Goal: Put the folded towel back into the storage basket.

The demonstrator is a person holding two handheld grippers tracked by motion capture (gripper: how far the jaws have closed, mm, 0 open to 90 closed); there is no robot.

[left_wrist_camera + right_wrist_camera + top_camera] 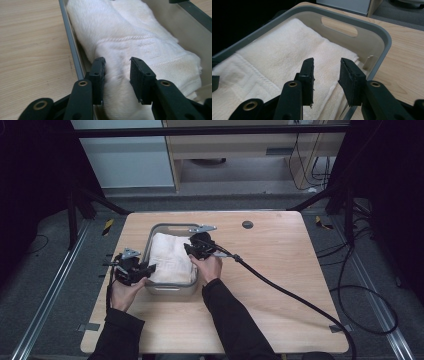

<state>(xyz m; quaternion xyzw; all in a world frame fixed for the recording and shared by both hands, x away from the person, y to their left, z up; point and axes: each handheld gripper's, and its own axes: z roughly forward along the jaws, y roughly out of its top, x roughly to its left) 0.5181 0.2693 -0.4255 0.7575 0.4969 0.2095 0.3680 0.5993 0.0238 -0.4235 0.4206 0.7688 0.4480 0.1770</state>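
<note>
1. Two black fingers (100,75) of the left gripper (117,75) stand apart with a fold of the white towel (130,37) bulging up between them; the towel touches their inner faces, but whether it is pinched tight cannot be told.
2. Seen from its own camera, the right gripper (325,80) has its fingers (308,75) spread, hovering just over the right part of the towel (274,57), with no cloth caught between them.
3. From above, the left gripper (134,268) sits at the near left corner of the tub, held by the person's left hand (122,292). The right gripper (200,246) is over the tub's right edge, held by the right hand (209,267), and its black cable (290,295) trails off to the near right across the desk.
4. The folded towel (167,257) lies inside the grey tub (172,290) and covers most of its floor. A raised woven band crosses the towel near the left gripper.
5. The tub (372,32) has a slot handle cut in its far wall and a darker grey rim.
6. The tub rests on the left half of the light wooden desk (280,260), well apart from a small dark round disc (247,224) set in the desk's far edge.
7. Dark sleeves (235,320) come in from the near side.
</note>
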